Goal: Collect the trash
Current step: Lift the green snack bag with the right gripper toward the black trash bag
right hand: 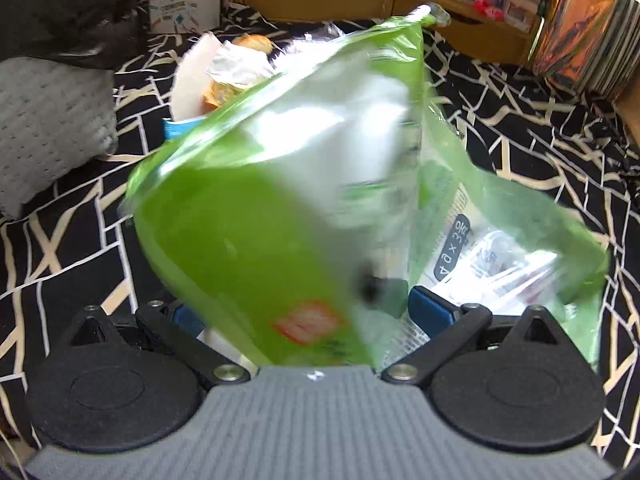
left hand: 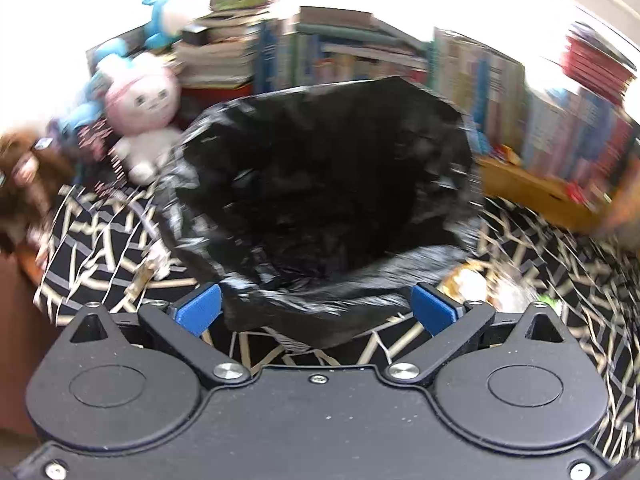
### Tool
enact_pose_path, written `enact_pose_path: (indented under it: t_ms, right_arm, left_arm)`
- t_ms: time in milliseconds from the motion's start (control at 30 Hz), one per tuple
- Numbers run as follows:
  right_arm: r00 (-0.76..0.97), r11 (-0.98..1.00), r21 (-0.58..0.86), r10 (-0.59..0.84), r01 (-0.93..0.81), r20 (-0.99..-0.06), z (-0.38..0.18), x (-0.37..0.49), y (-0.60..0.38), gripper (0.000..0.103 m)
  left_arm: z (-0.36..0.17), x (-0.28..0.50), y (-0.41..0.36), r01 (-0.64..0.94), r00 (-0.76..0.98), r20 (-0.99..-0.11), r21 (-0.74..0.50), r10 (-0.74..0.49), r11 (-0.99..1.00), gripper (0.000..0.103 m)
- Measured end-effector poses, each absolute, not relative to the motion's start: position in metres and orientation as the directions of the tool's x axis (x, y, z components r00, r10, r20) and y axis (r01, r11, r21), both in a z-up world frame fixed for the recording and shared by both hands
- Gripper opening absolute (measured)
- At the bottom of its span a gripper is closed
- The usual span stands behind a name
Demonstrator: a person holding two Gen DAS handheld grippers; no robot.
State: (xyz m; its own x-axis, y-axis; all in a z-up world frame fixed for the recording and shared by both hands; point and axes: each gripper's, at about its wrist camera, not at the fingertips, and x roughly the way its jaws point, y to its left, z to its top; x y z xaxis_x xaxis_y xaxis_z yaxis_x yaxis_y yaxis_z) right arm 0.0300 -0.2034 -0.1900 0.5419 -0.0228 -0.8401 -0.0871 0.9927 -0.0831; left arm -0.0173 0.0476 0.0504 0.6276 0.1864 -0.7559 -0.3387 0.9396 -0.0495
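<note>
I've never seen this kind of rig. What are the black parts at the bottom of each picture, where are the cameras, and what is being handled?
Each picture comes from a camera on a hand-held two-finger gripper, looking along its blue-tipped fingers.

In the left view, the left gripper stands wide open around the rim of a black trash bag, not pinching it.

In the right view, a green plastic wrapper sits between the right gripper's fingers; blur hides whether they clamp it.

More crumpled trash lies on the black patterned cloth.

Your 2 wrist views look steeply down, close: left onto black bag (left hand: 320,184), right onto green packet (right hand: 280,208); shared: patterned cloth (left hand: 560,264).
</note>
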Motion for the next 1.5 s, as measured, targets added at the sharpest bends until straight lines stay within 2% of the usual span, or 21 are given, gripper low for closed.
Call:
enact_pose_path:
  t_ms: [233, 400, 500, 567, 600, 633, 700, 733, 767, 833, 933, 1333, 1500]
  right_arm:
    - [0.574, 0.993, -0.027, 0.043, -0.113, -0.818, -0.199, 0.028, -0.217, 0.103]
    - [0.59, 0.989, -0.03, 0.061, -0.143, -0.805, -0.201, 0.023, -0.221, 0.103]
    - [0.541, 0.994, -0.034, 0.03, -0.107, -0.841, -0.194, 0.033, -0.226, 0.103]
    - [0.559, 1.0, 0.007, 0.023, -0.03, -0.829, -0.18, 0.032, -0.235, 0.09]
    - [0.573, 0.999, 0.034, 0.036, -0.013, -0.819, -0.173, 0.03, -0.238, 0.087]
    - [0.592, 0.998, 0.06, 0.051, -0.004, -0.804, -0.165, 0.028, -0.241, 0.084]
    - [0.62, 0.997, 0.075, 0.055, 0.006, -0.783, -0.152, 0.025, -0.242, 0.068]
    - [0.628, 0.997, 0.076, 0.05, 0.015, -0.777, -0.146, 0.024, -0.242, 0.05]
    - [0.632, 0.996, 0.079, 0.044, 0.028, -0.774, -0.14, 0.024, -0.243, 0.038]
    - [0.645, 0.995, 0.089, 0.039, 0.046, -0.764, -0.13, 0.026, -0.241, 0.023]
    - [0.688, 0.993, 0.106, 0.037, 0.059, -0.725, -0.106, 0.025, -0.242, 0.012]
    - [0.841, 0.983, 0.179, 0.124, -0.033, -0.526, 0.0, 0.024, -0.242, 0.009]
    - [0.865, 0.949, 0.283, 0.256, -0.14, -0.431, 0.046, 0.031, -0.235, 0.008]
  left_arm:
    - [0.039, -0.003, 0.063, -0.449, 0.569, -0.771, 0.001, 0.287, 0.894, 0.086]
    - [0.034, 0.008, 0.073, -0.449, 0.565, -0.78, -0.014, 0.271, 0.893, 0.082]
    - [0.032, 0.013, 0.085, -0.455, 0.55, -0.792, -0.017, 0.266, 0.89, 0.068]
    - [0.031, 0.014, 0.093, -0.458, 0.538, -0.803, -0.023, 0.257, 0.888, 0.06]
    - [0.029, 0.014, 0.097, -0.461, 0.531, -0.808, -0.021, 0.256, 0.887, 0.057]
    - [0.027, 0.014, 0.101, -0.46, 0.52, -0.816, -0.019, 0.252, 0.888, 0.048]
    - [0.023, 0.015, 0.107, -0.458, 0.505, -0.831, -0.029, 0.233, 0.889, 0.046]
    - [0.021, 0.015, 0.11, -0.456, 0.503, -0.834, -0.031, 0.228, 0.89, 0.046]
    - [0.021, 0.016, 0.111, -0.451, 0.506, -0.832, -0.032, 0.226, 0.892, 0.047]
    - [0.021, 0.018, 0.112, -0.445, 0.51, -0.829, -0.025, 0.23, 0.895, 0.046]
    - [0.018, 0.019, 0.113, -0.436, 0.507, -0.828, -0.005, 0.241, 0.9, 0.046]
    - [0.012, 0.017, 0.122, -0.449, 0.518, -0.829, -0.054, 0.21, 0.892, 0.044]
    - [0.011, 0.018, 0.118, -0.451, 0.504, -0.83, -0.017, 0.238, 0.892, 0.043]
